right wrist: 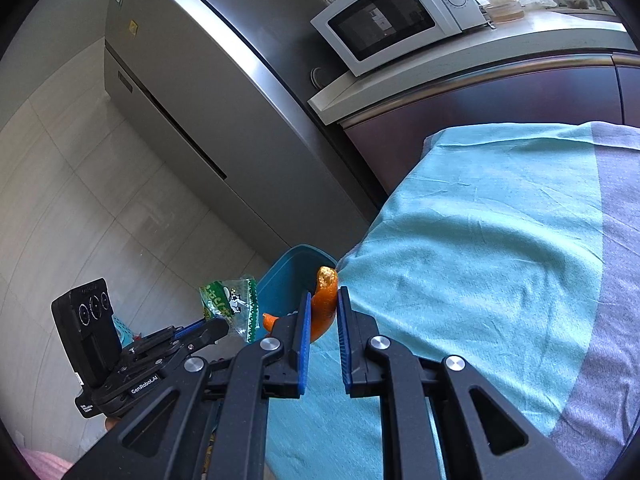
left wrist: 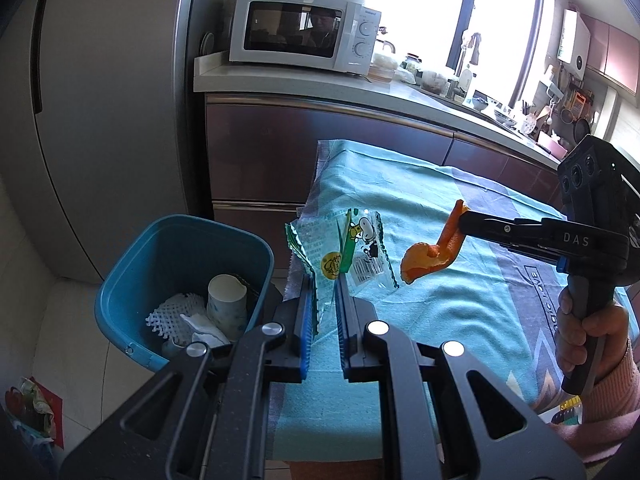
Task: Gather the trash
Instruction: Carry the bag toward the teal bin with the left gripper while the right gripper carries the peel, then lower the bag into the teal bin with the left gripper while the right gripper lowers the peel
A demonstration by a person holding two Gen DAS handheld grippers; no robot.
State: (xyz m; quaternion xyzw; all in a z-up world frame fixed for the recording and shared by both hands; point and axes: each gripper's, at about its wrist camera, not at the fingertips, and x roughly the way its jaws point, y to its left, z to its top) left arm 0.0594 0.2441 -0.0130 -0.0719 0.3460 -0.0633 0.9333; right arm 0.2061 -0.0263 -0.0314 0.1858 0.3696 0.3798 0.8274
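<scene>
Both grippers are loaded, and the step in hand looks like the carry to the bin. The left gripper point(left wrist: 325, 280) has its jaws nearly closed on a clear snack wrapper point(left wrist: 344, 250) with green print and a cartoon dog; the wrapper stands up from between the blue pads and fans out ahead of the tips, clear of the cloth. The right gripper point(right wrist: 324, 300) is pinched just as narrowly on a piece of orange peel point(right wrist: 325, 304); the peel fills the gap between its pads, one end poking out beyond the tips and the rest curling down below and to the left of them. In the left wrist view the same peel hangs free under the right gripper's tips, lifted off the teal cloth point(left wrist: 440, 300) that covers the table.

The blue bin point(left wrist: 132, 280) sits low and to the left of the left jaws, beside the table edge, already holding a paper cup point(left wrist: 226, 300), a white foam net point(left wrist: 172, 312) and some crumpled tissue. Seen from the right gripper, the bin's rim shows just ahead of and behind the pinched peel.

Next, each load probably needs to be swung left and down until it hangs over the bin's mouth, then let go. The wrapper is light and may cling to a pad; the peel should drop cleanly.
</scene>
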